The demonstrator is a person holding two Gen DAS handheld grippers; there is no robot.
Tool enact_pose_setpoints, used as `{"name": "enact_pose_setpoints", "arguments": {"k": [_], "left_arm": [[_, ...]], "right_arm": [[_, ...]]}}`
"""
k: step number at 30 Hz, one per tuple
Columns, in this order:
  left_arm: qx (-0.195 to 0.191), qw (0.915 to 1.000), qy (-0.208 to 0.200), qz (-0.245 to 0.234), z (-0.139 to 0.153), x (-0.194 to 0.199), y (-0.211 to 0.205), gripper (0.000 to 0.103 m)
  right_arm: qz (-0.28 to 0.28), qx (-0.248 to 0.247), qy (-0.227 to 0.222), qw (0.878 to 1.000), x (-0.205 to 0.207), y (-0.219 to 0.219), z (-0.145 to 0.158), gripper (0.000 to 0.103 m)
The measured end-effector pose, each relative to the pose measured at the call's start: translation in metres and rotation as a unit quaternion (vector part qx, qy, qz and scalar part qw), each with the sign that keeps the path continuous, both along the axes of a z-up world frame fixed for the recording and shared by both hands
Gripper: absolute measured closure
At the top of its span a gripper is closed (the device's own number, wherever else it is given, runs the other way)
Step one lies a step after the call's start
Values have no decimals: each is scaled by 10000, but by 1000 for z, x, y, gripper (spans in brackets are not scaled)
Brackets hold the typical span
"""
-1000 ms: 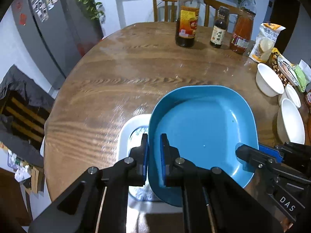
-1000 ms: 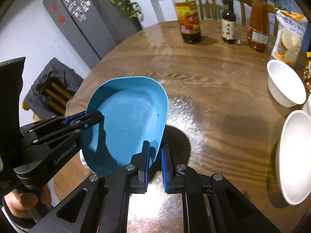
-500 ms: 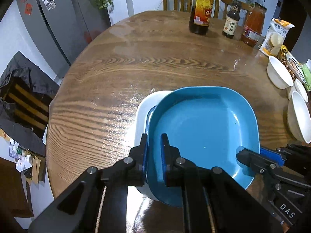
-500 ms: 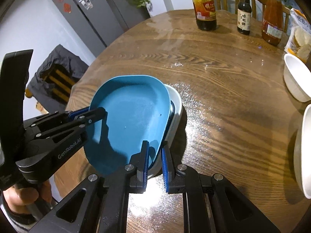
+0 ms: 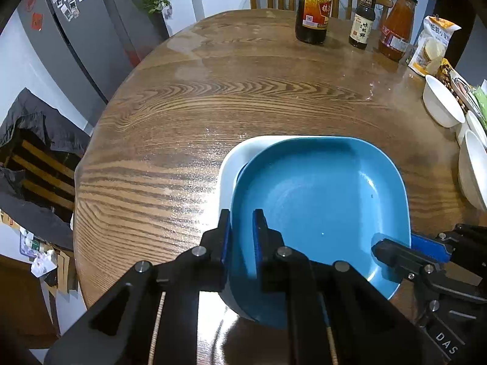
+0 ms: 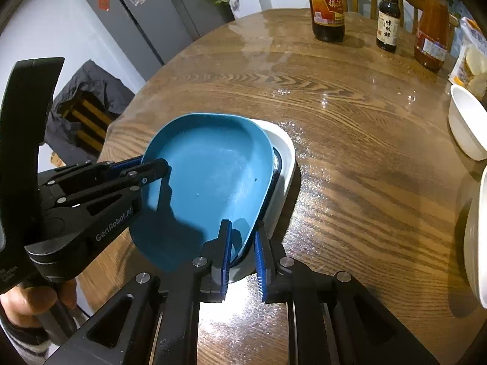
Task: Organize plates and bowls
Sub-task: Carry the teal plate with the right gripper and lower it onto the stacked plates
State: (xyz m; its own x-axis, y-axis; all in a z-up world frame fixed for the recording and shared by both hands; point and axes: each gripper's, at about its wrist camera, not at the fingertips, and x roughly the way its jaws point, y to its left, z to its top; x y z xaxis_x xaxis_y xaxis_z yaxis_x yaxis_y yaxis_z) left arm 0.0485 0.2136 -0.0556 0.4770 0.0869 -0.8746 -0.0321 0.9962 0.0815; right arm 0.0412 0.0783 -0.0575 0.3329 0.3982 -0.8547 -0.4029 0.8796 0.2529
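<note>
Both grippers, left gripper (image 5: pixel 241 228) and right gripper (image 6: pixel 243 245), pinch our blue plate (image 5: pixel 319 210) over the white plate (image 5: pixel 234 164); uneven release could make it slide onto the surface (image 5: pixel 243 97).

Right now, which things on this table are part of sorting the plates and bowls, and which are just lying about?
Part of the job: square blue plate, gripped by left hand-held gripper and right hand-held gripper; white square plate beneath it; white round bowls.

Lying about: large dark vinegar bottle, small dark sauce bottle, orange sauce jar, yellow snack bag.
</note>
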Motion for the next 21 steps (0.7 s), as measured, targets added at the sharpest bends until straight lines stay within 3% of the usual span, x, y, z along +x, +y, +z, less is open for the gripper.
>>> {"name": "enact_pose_setpoints", "arguments": {"k": [21], "left_arm": [[73,9999,85,-106,-5,1,0,88]], "right_arm": [[-51,-152,-54,9999,3,4,1,87]]}}
